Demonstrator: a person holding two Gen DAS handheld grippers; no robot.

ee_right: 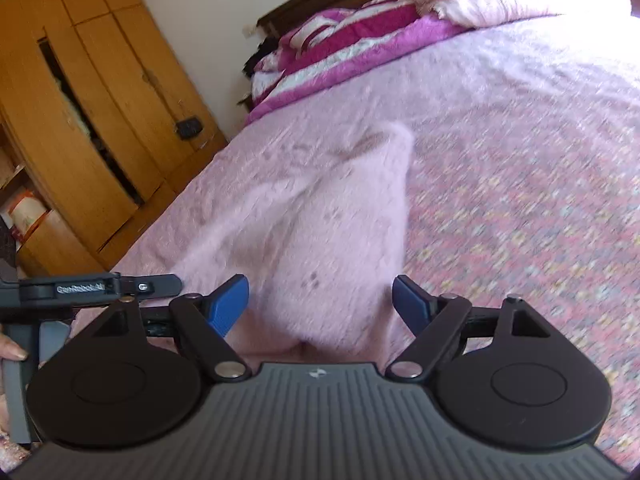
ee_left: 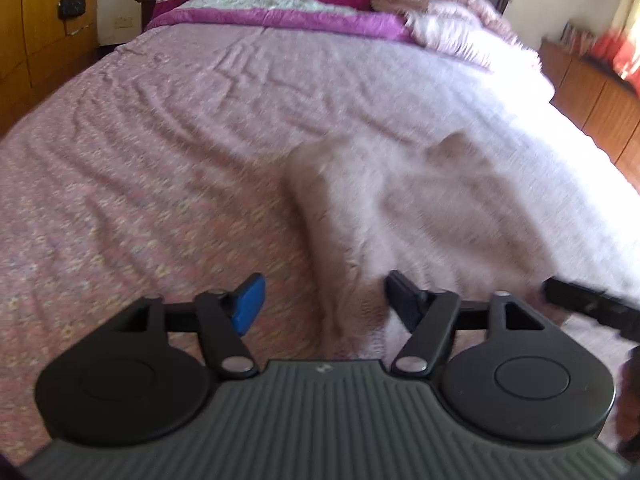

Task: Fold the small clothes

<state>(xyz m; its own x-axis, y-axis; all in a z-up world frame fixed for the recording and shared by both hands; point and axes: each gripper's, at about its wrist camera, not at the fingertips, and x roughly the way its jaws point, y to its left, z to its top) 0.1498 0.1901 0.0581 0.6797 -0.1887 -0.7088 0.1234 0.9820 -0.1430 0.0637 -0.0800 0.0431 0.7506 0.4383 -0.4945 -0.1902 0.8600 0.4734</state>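
— Pink bedspread (ee_left: 160, 152) fills your view. Where's the garment?
— Fuzzy pink garment (ee_left: 400, 208) lies at twelve o'clock; your left gripper (ee_left: 322, 304) and right gripper (ee_right: 320, 306) both gape wide, empty.

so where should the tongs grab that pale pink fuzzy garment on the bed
Best guess: take the pale pink garment by its near edge, just ahead of the open right tongs, coming in low from the near side. It lies spread on the bedsheet and narrows to a far corner, so the near hem looks the easiest fabric to pinch. Motion blur hides the exact folds.
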